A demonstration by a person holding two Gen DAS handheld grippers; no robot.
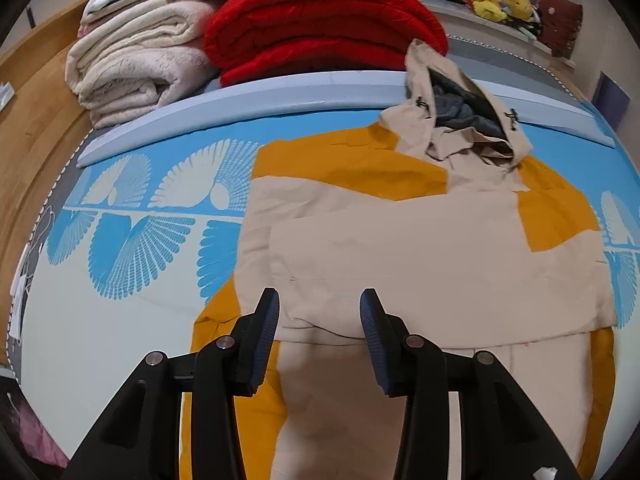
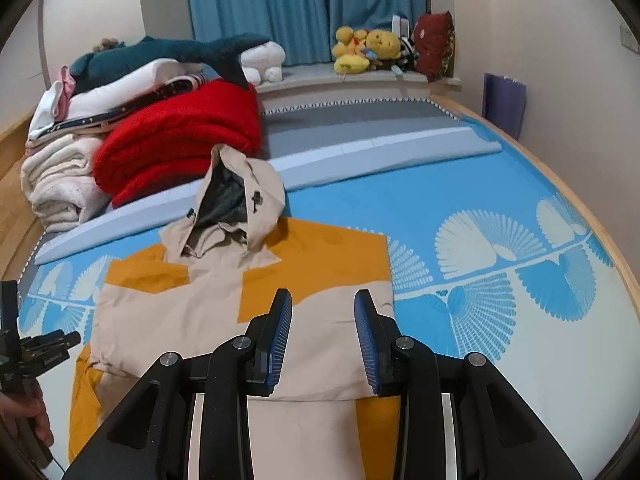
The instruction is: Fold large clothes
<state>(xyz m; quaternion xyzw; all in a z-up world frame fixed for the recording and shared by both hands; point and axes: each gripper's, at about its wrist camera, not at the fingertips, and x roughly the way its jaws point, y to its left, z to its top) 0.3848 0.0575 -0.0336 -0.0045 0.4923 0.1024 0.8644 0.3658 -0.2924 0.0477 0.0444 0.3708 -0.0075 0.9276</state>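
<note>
Jacket (image 1: 420,240) lying folded on bed (image 2: 460,200), hood up top. Holding my left gripper (image 1: 320,320) and right gripper (image 2: 323,320) above it, both partly open, gripping nothing.

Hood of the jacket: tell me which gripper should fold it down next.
Right, probably. In its own view the hood stands just up and left of the open right gripper. In the left wrist view the hood sits far up and right of the open left gripper. Both are empty.
</note>
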